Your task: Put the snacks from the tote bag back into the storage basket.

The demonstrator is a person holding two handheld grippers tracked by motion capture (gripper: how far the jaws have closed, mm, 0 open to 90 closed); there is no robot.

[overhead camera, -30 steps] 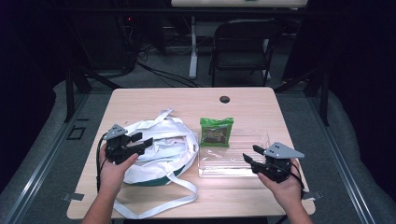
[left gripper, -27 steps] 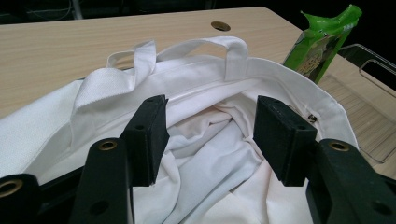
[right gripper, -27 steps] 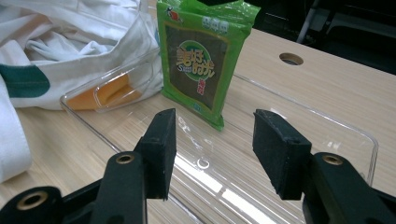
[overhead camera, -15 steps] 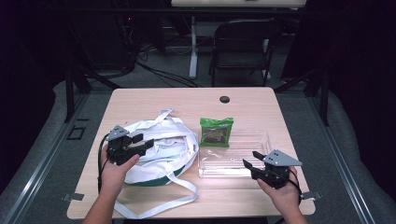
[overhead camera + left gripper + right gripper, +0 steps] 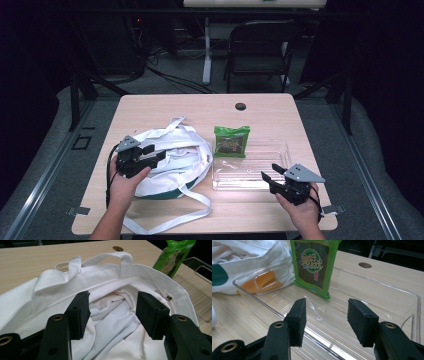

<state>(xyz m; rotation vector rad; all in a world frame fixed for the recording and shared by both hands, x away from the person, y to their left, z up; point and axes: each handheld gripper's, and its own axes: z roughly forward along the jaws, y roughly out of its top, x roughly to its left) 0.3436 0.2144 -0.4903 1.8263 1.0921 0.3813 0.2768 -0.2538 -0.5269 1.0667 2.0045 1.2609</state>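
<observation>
Gripped in the person's left hand, the left gripper (image 5: 150, 155) hovers over the white cloth bag (image 5: 170, 160) at about nine o'clock on the table (image 5: 200, 107), its jaws spread wide and pinching nothing; in the left gripper view they straddle the crumpled lining just inside the bag's open mouth, with the hemmed rim (image 5: 140, 272) and a handle loop (image 5: 120, 258) arching beyond them. Just past the bag, near the table's centre, a green snack packet (image 5: 231, 141) stands against the far wall of a clear plastic tray (image 5: 280, 150), which lies toward four o'clock. At about five o'clock the right gripper (image 5: 272, 176) is held low at the tray's near edge, its jaws likewise parted and empty, pointing across the tray floor at the packet (image 5: 313, 267). My reading is that the packet is meant to go into the bag and the work stands at the approach: one tool readying the bag's mouth, the other lining up on the packet. Next, the left jaws would need to close on the rim to hold the mouth open, while the right gripper moves forward over the tray wall and pinches the packet across its thin sides without knocking it flat
</observation>
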